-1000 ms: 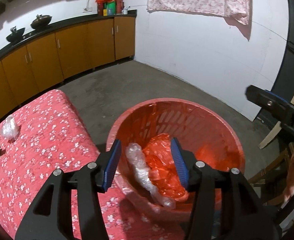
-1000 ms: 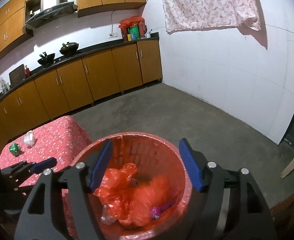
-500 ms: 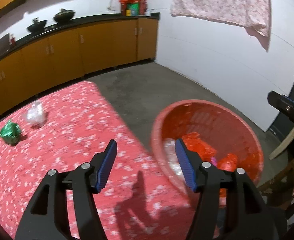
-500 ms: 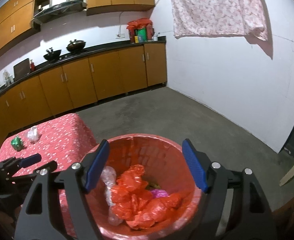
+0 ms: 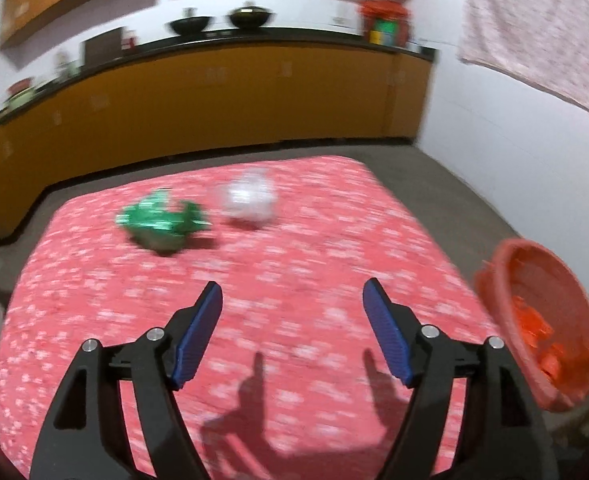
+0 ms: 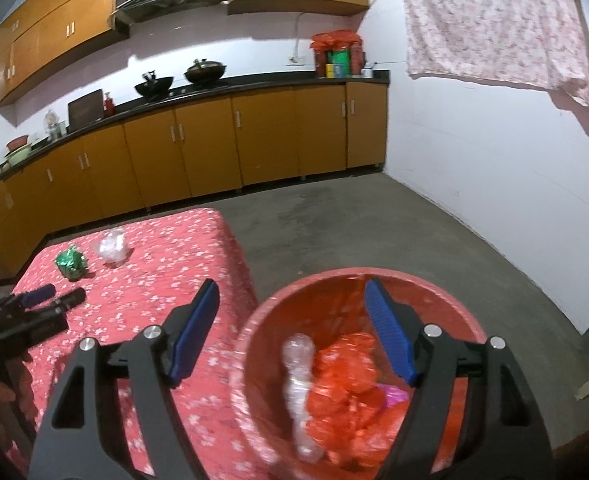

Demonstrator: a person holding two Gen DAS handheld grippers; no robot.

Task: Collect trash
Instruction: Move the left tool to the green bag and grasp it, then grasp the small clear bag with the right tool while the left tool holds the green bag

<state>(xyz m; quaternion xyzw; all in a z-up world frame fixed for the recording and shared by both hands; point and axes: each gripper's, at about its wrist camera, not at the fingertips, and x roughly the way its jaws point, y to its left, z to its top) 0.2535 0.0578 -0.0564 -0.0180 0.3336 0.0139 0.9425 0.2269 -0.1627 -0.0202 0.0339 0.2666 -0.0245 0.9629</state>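
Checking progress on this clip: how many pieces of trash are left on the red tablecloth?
2. A crumpled green wrapper lies near the table's far edge, and a clear plastic wad sits just right of it. Nothing else shows on the tablecloth, though its near part is hidden behind the claws.

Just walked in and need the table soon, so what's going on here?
A person with a claw in each hand is clearing trash off the red floral table into the red basket. The left claw, empty and with jaws opening, faces a crumpled green wrapper and a clear plastic wad on the table. The right claw is open and empty over the basket, which holds red bags.
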